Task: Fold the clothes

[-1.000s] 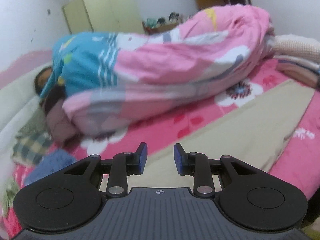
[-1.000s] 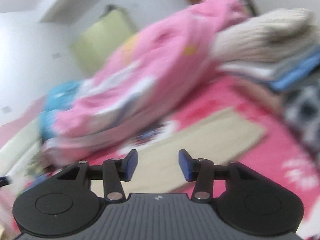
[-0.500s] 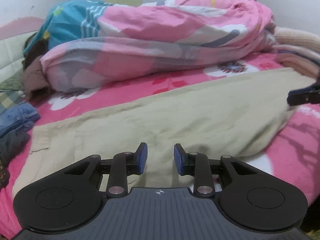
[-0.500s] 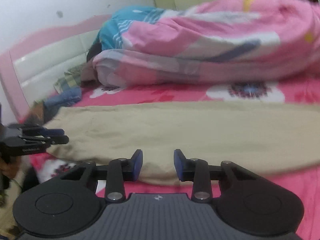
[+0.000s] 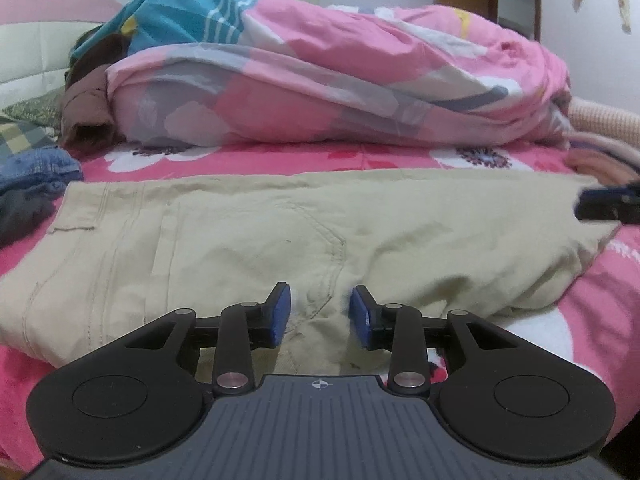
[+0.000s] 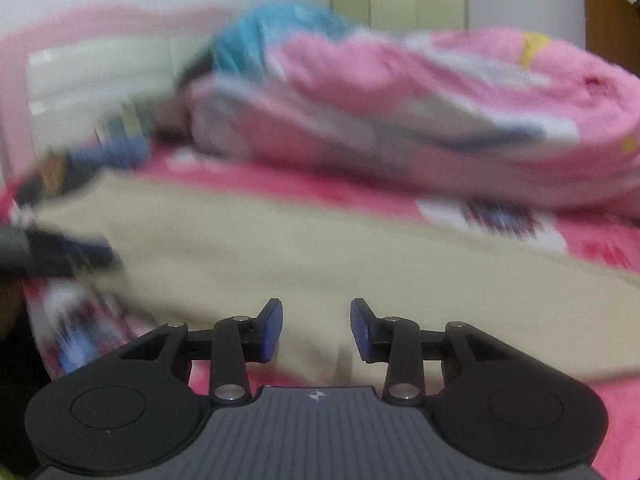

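Trousers point(image 5: 304, 232), one beige pair, lie flat across your pink bed point(image 5: 600, 312), before one rolled quilt point(image 5: 328, 88). Your left gripper point(image 5: 320, 312) has just widened, your right gripper point(image 6: 316, 328) too; each gapes over the near edge, pinching nothing. The right view is blurred.

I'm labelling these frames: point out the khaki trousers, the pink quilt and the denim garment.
khaki trousers point(image 5: 280, 232), left wrist view, seat panel.
pink quilt point(image 5: 360, 92), left wrist view, middle fold.
denim garment point(image 5: 36, 166), left wrist view, crumpled top.
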Available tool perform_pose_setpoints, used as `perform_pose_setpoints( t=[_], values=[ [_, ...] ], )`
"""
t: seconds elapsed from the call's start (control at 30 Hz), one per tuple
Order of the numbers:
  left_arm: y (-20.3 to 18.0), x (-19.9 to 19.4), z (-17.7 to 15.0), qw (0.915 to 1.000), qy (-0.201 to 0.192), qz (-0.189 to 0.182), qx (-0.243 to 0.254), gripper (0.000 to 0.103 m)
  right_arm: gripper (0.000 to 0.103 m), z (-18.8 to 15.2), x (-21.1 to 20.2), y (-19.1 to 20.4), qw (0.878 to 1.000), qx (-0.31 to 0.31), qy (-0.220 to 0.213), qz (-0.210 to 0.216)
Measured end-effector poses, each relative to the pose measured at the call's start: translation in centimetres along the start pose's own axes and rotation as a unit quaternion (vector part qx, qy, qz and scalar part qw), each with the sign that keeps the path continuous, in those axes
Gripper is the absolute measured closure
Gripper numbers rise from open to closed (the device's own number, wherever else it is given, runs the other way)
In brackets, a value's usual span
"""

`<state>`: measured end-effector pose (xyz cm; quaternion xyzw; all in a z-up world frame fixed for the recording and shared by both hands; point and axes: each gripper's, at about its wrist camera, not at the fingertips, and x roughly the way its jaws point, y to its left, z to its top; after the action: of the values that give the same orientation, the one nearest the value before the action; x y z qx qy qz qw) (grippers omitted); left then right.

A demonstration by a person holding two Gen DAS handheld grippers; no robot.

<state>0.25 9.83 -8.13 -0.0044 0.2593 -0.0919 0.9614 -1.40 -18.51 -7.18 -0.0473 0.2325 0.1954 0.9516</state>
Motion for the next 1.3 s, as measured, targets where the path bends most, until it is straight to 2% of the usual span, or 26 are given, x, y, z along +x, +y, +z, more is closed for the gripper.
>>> perform_pose_setpoints(
  t=[0.07,0.17,0.3,0.43,0.5,0.57,0.63,0.7,0.73,0.77,0.87,0.93,0.97,1.0,1.1,1.23,1.3],
  values=[
    [0.2,0.0,-0.1,1.0000,-0.004,-0.002,-0.007,0.067,0.063,0.1,1.1,1.0,1.000,-0.002,-0.013,0.014],
    [0.6,-0.2,-0.2,0.9997,-0.015,-0.007,-0.019,0.067,0.063,-1.1,3.5,2.2,0.999,-0.011,0.004,0.032],
    [2.0,-1.6,0.4,0.9980,-0.043,-0.003,-0.045,0.066,0.062,-3.1,5.2,2.4,0.999,-0.012,0.029,0.033],
    [5.0,-2.8,0.3,0.9923,-0.067,0.058,-0.087,0.066,0.061,-4.3,5.6,2.2,0.999,-0.008,0.029,0.041],
    [7.4,-2.3,-0.4,0.9871,-0.041,0.084,-0.131,0.069,0.061,-4.5,5.4,2.0,0.999,-0.005,0.027,0.042],
    [9.5,-1.6,-1.6,0.9848,-0.035,0.062,-0.158,0.081,0.061,-4.5,5.4,2.0,0.999,-0.004,0.025,0.042],
    [10.8,-1.8,-1.7,0.9782,-0.037,0.045,-0.199,0.087,0.061,-4.5,5.5,2.0,0.999,-0.004,0.024,0.042],
    [11.1,-2.5,-1.4,0.9739,-0.040,0.037,-0.220,0.088,0.061,-4.4,5.6,2.0,0.999,-0.003,0.025,0.043],
    [10.9,-3.2,-1.3,0.9729,-0.047,0.039,-0.223,0.085,0.061,-4.4,5.6,2.0,0.999,-0.003,0.025,0.043],
    [10.7,-4.1,-1.3,0.9721,-0.058,0.043,-0.223,0.078,0.061,-4.4,5.6,2.1,0.999,-0.003,0.025,0.043],
    [10.2,-6.5,-1.4,0.9719,-0.087,0.064,-0.209,0.076,0.061,-4.4,5.6,2.1,0.999,-0.003,0.025,0.043],
    [10.8,-6.5,-1.9,0.9741,-0.067,0.082,-0.199,0.077,0.061,-4.4,5.6,2.0,0.999,-0.002,0.024,0.043],
    [11.1,-5.9,-2.1,0.9761,-0.050,0.090,-0.191,0.083,0.061,-4.4,5.6,2.0,0.999,-0.001,0.024,0.044],
    [11.3,-5.4,-2.4,0.9785,-0.047,0.093,-0.178,0.083,0.061,-4.4,5.7,2.0,0.999,-0.001,0.024,0.044],
    [11.4,-4.7,-2.9,0.9824,-0.055,0.092,-0.153,0.083,0.061,-4.4,5.7,2.0,0.999,-0.001,0.024,0.044],
    [11.2,-5.8,-1.9,0.9786,-0.057,0.088,-0.177,0.083,0.061,-4.5,5.7,2.0,0.999,-0.002,0.023,0.043],
    [10.4,-6.8,-1.4,0.9807,-0.072,0.094,-0.156,0.079,0.061,-4.5,5.7,2.0,0.999,-0.001,0.023,0.043]
  ],
)
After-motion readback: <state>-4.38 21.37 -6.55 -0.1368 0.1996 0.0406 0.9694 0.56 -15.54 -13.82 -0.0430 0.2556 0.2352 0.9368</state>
